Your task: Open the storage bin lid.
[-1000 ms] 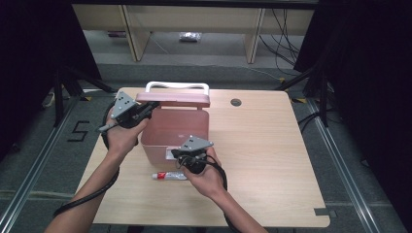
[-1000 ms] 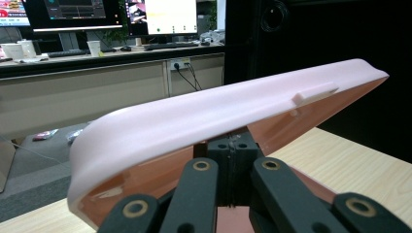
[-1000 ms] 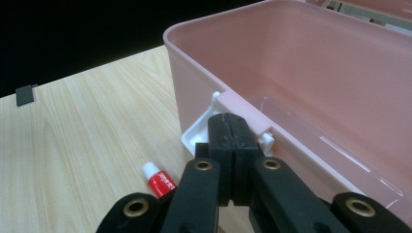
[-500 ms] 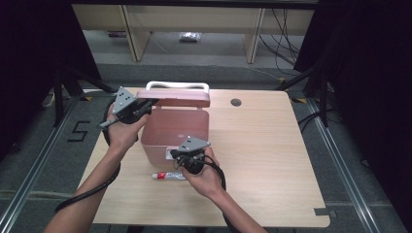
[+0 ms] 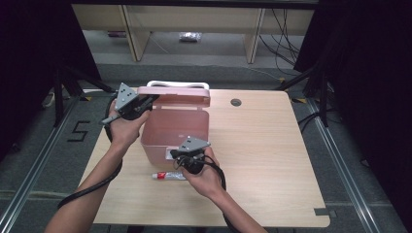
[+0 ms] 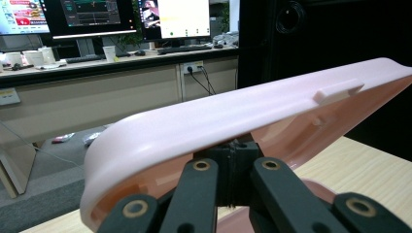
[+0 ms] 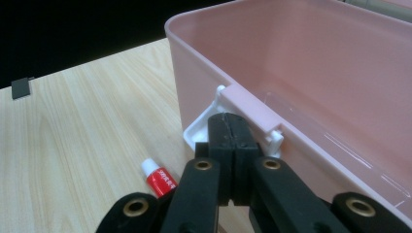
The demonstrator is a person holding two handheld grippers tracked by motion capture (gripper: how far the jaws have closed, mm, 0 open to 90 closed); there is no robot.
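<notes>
Left claw [image 5: 145, 103], jaws together, I hold level under the raised pink lid [image 6: 252, 114]. My right claw [image 5: 176, 155], also closed, points at the white latch [image 7: 204, 127] on the pink box [image 5: 160, 131], on the surface [image 5: 272, 160] beside a small tube [image 5: 167, 175].

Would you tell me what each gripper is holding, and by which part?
The left gripper props the pink lid by its front edge. The right gripper presses shut against the box's white latch, gripping nothing visible.
</notes>
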